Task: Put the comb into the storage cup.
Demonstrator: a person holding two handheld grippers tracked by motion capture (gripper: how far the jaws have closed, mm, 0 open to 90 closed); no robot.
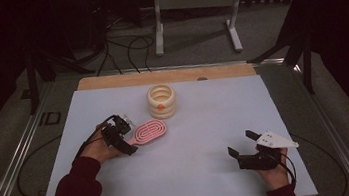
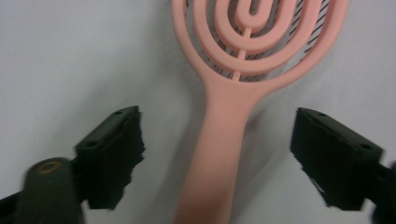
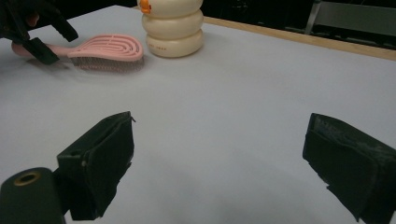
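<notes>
Hairbrush (image 2: 224,140) pink, oval head with concentric vented loops, dark bristles beneath.

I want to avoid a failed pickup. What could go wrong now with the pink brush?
The left gripper straddles the pink brush handle, but its pads do not press it, so the smooth, rounded handle could slip or twist when they close. The cream ringed container stands close beyond the brush head; a forward push could knock it.
</notes>
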